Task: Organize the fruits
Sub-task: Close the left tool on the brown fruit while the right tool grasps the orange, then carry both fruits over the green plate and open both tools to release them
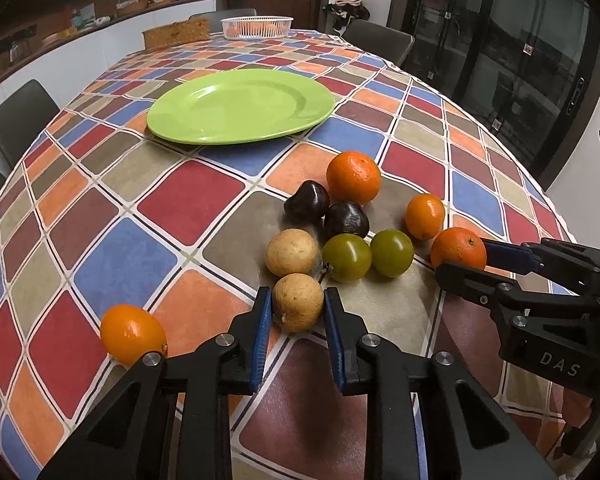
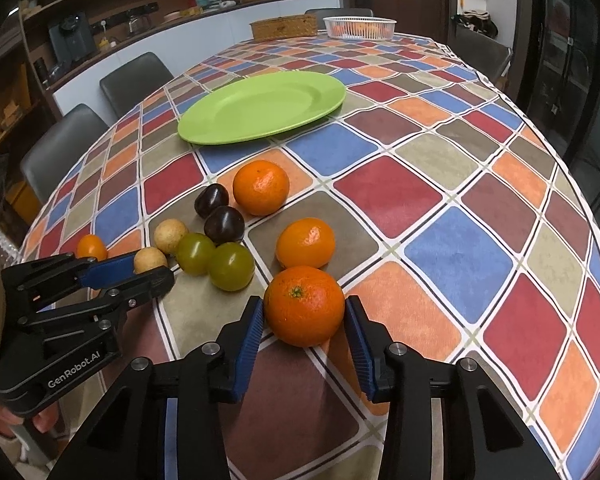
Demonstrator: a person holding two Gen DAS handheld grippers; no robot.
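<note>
Blue-padded left gripper is clamped on the near tan fruit; the right gripper has its pads against the nearest orange. Both fruits sit on the tabletop at the near edge of the cluster, well short of the empty green plate.

Risks, as judged: round skins may roll out between the pads on lifting; the tan fruit's neighbours, a second tan fruit and a green fruit, lie close and could be nudged away.
</note>
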